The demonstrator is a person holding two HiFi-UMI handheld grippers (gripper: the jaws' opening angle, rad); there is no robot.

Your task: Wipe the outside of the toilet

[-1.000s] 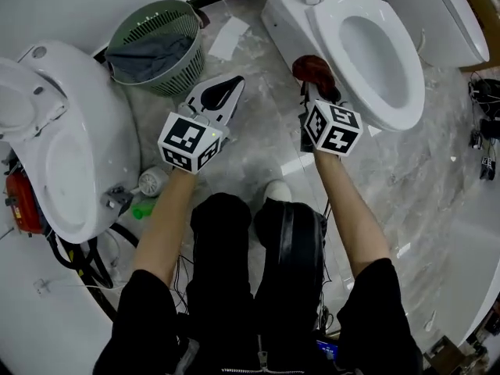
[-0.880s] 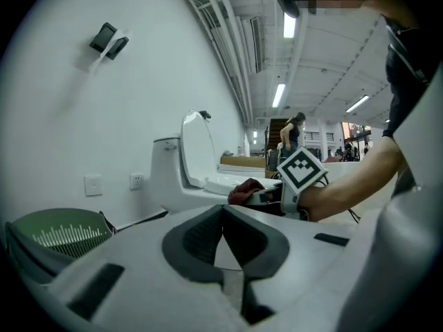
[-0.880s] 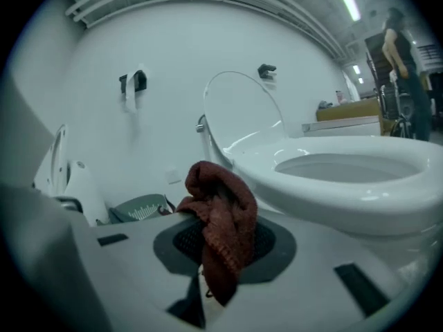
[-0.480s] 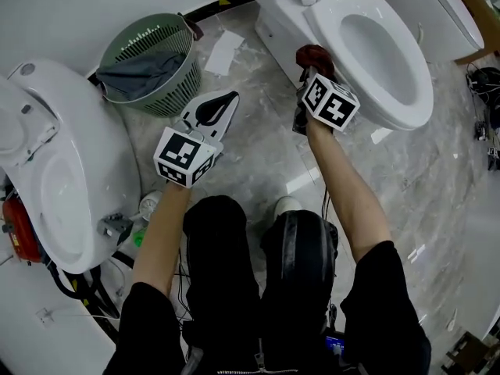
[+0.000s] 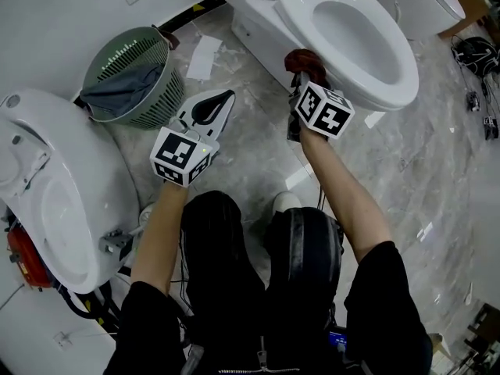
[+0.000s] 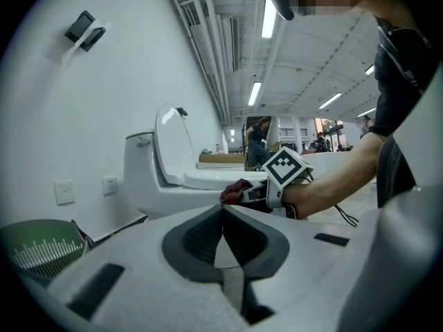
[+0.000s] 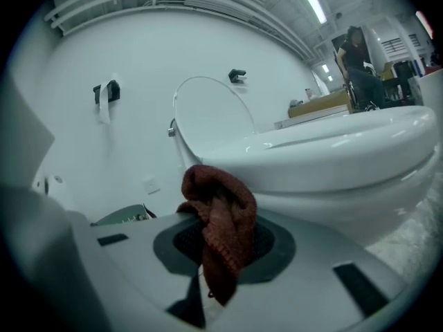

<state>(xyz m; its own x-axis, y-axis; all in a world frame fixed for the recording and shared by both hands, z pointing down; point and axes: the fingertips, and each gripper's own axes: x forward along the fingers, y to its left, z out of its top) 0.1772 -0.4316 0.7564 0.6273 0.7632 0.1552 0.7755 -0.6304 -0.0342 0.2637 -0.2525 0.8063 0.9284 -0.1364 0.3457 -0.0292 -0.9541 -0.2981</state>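
Observation:
A white toilet (image 5: 344, 30) with its lid up stands at the top of the head view; its bowl (image 7: 332, 164) fills the right of the right gripper view. My right gripper (image 5: 301, 76) is shut on a dark red cloth (image 5: 303, 61), held against the bowl's left outer side just under the rim. The same cloth (image 7: 220, 220) hangs bunched between the jaws. My left gripper (image 5: 209, 109) hovers over the floor to the left, shut with nothing in it; from its view the toilet (image 6: 166, 178) and the cloth (image 6: 235, 191) lie ahead.
A green basket (image 5: 129, 76) holding a grey cloth stands at the upper left beside the wall. A second white toilet (image 5: 55, 201) lies at the left with cables by it. A white paper sheet (image 5: 203, 57) lies on the marble floor. People stand far off in the hall.
The head view has shifted, so the toilet sits higher and further left in the picture. My right gripper with the cloth has slid along the bowl's side. The left gripper keeps its place.

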